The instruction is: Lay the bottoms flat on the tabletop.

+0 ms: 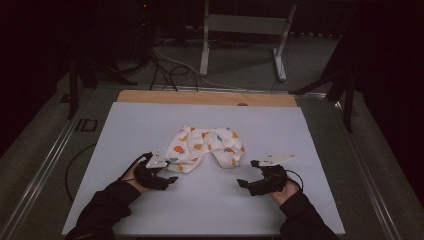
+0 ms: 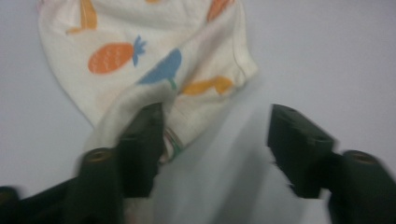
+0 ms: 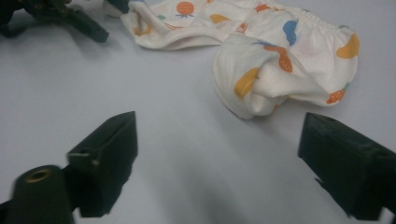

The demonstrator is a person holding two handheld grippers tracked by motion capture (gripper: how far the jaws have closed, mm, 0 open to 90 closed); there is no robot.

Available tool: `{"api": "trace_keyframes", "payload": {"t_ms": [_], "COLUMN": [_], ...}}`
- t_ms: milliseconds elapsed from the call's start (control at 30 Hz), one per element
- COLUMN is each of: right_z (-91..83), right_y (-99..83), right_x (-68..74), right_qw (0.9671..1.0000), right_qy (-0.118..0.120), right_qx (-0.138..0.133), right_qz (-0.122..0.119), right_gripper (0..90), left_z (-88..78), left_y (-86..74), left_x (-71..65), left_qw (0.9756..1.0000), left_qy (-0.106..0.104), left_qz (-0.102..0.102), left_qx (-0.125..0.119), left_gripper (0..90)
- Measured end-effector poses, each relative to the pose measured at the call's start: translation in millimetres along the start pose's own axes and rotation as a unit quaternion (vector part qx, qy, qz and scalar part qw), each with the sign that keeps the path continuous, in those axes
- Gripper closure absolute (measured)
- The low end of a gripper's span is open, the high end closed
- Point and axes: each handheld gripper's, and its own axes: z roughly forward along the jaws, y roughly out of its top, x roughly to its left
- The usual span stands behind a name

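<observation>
A small cream pair of baby shorts printed with orange, yellow and blue fruit lies crumpled in the middle of the white table cover. My left gripper lies at the garment's near-left corner. In the left gripper view its jaws stand apart: the left jaw touches the hem of the shorts, and the right jaw is over bare cover. My right gripper rests low near the garment's near-right lobe. Its jaws are spread wide with nothing between them, and the shorts lie just beyond.
A wooden board edge runs along the far side of the cover. Beyond it, a metal stand and loose cables sit on the dark floor. The left gripper appears at the top left of the right gripper view.
</observation>
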Motion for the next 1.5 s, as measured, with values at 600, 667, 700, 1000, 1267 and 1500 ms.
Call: {"api": "trace_keyframes", "payload": {"t_ms": [600, 667, 700, 1000, 1267, 1500], "right_z": [0.3, -1.0, -1.7, -5.7, -8.0, -10.3], "right_y": [0.1, 0.5, 0.9, 2.9, 2.7, 2.2], "right_x": [-0.6, -0.5, -0.1, 0.9, -0.5, 0.2], "right_qw": [1.0000, 1.0000, 1.0000, 0.9999, 0.9999, 0.9999], "right_qy": [-0.001, 0.001, 0.000, -0.003, -0.003, -0.005], "right_qx": [-0.001, -0.003, -0.005, -0.011, -0.013, -0.015], "right_qz": [0.001, 0.000, 0.000, -0.003, -0.001, 0.000], "right_gripper": [13.4, 13.4, 13.4, 13.4, 13.4, 13.4], "left_z": [0.5, -7.2, -10.8, -31.4, -36.3, -19.0], "left_y": [8.0, 12.2, 14.7, 36.4, 44.5, 31.6], "left_x": [-0.9, -8.0, -12.8, -63.4, -76.8, -82.0], "left_qw": [0.9989, 0.9988, 0.9984, 0.9965, 0.9954, 0.9952], "left_qy": [0.035, 0.030, 0.035, -0.011, -0.041, -0.073], "left_qz": [0.030, 0.038, 0.044, 0.081, 0.074, 0.058], "left_qx": [-0.004, -0.011, -0.011, -0.017, -0.047, -0.030], "left_gripper": [88.1, 88.0, 88.0, 86.7, 61.2, 58.6]}}
